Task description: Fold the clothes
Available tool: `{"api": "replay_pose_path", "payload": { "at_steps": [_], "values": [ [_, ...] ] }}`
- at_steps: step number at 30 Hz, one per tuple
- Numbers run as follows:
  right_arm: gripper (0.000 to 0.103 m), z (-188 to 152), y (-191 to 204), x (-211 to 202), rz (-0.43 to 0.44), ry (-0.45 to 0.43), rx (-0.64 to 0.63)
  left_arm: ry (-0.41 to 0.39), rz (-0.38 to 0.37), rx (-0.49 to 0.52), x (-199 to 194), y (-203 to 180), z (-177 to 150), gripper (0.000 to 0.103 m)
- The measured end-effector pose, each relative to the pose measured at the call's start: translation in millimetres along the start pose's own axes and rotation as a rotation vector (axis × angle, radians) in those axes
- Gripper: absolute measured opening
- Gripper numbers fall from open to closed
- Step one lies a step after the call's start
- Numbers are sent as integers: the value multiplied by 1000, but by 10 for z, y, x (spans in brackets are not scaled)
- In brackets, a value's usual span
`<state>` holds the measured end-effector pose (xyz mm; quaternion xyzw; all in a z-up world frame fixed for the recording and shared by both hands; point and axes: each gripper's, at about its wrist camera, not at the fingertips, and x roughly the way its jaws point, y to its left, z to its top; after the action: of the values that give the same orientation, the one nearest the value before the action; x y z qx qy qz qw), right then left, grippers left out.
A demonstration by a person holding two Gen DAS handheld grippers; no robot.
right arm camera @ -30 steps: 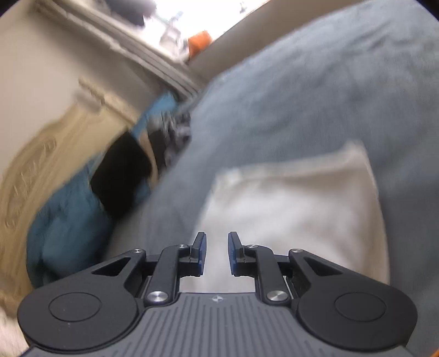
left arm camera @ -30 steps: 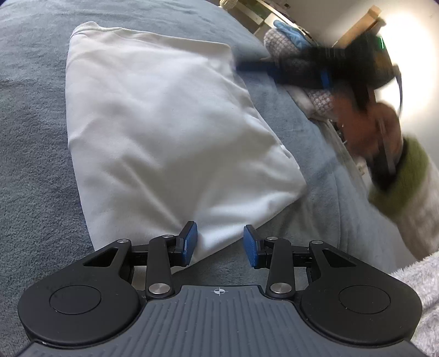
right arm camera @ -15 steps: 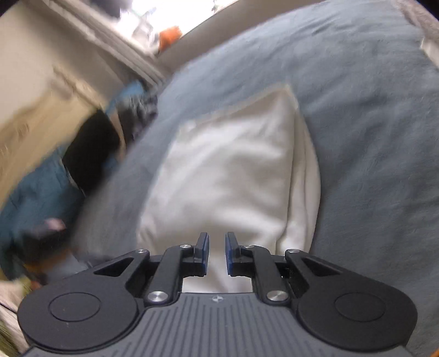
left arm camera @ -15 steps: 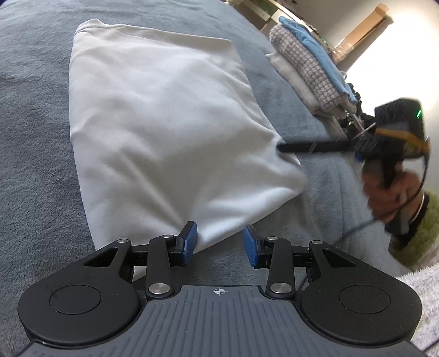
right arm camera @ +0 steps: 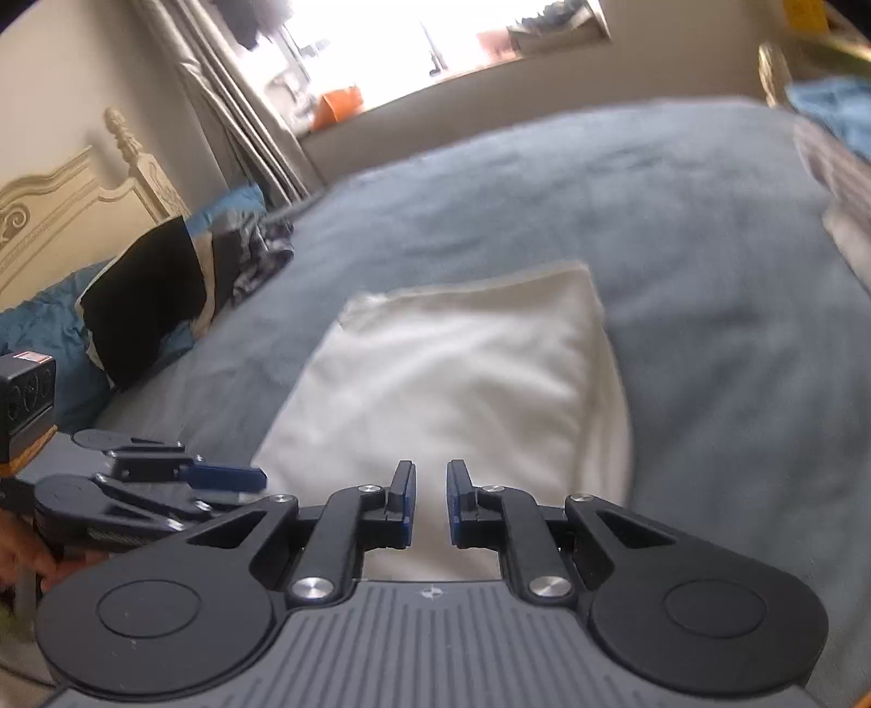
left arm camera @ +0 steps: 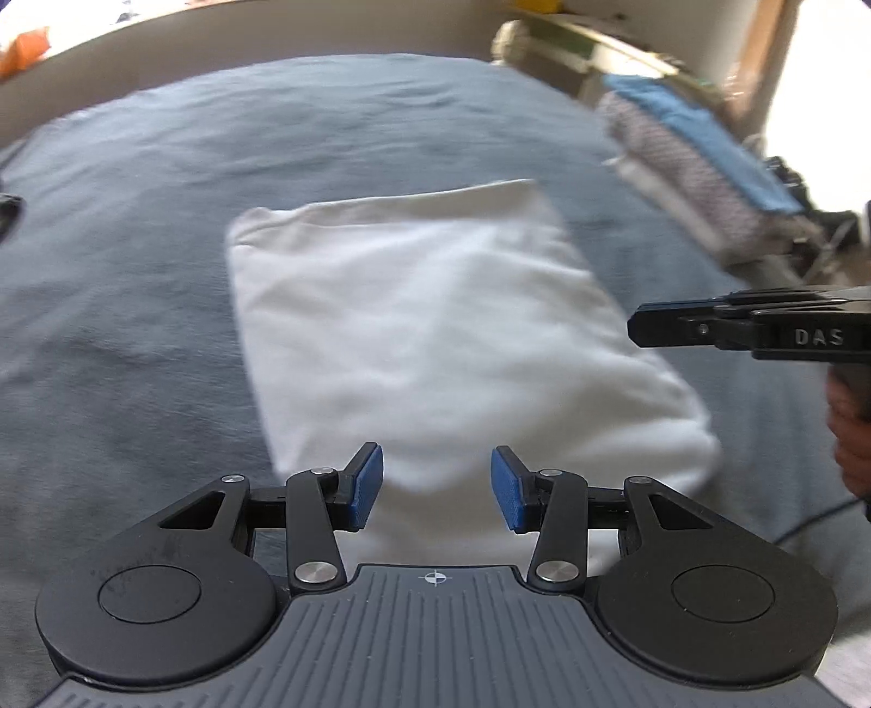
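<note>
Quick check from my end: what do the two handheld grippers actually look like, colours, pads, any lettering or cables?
Both match: left gripper and right gripper have black linkage fingers with silver pivot screws, blue ribbed pads, round black side discs and a grey ribbed base bearing a small crosshair mark. Seen side-on, the right gripper reads "DAS" in pale letters; a thin dark cable trails below it.

Bright daylight from a blown-out window (right arm camera: 435, 38), soft motion blur throughout, fisheye bending at edges

A folded white garment (left arm camera: 435, 348) lies on a grey-blue bed cover (left arm camera: 136, 327). The left gripper (left arm camera: 436, 487) hovers over its near edge, blue-padded jaws opening, nothing between them. The right gripper (left arm camera: 648, 325) enters from the right. A stack of folded clothes (left arm camera: 702, 158) sits beyond.
</note>
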<state>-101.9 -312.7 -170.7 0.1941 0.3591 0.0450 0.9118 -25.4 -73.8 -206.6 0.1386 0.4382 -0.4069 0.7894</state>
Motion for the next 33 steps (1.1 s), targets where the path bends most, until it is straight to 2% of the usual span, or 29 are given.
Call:
{"api": "replay_pose_path", "payload": {
  "at_steps": [1,5,7,13,18,25,28,33],
  "values": [
    [13,-6,48,65,-9,-5,-15,8,21,5,11,9,-11,44],
    [13,-165,158,413,-92,82,-101,29,64,22,0,21,-27,44],
    [13,-204,179,455,-106,68,-112,37,75,28,30,6,-13,44],
    [13,-132,117,467,-94,90,-80,49,94,37,43,-23,-2,45],
    [13,-88,211,445,-133,112,-102,58,110,49,50,-57,3,46],
    [13,82,299,357,-145,44,-156,72,126,52,79,-87,35,47],
    [13,99,194,500,-160,99,-125,77,134,54,97,-118,46,48],
    [13,53,129,588,-163,108,-100,84,144,63,108,-166,60,49]
  ]
}}
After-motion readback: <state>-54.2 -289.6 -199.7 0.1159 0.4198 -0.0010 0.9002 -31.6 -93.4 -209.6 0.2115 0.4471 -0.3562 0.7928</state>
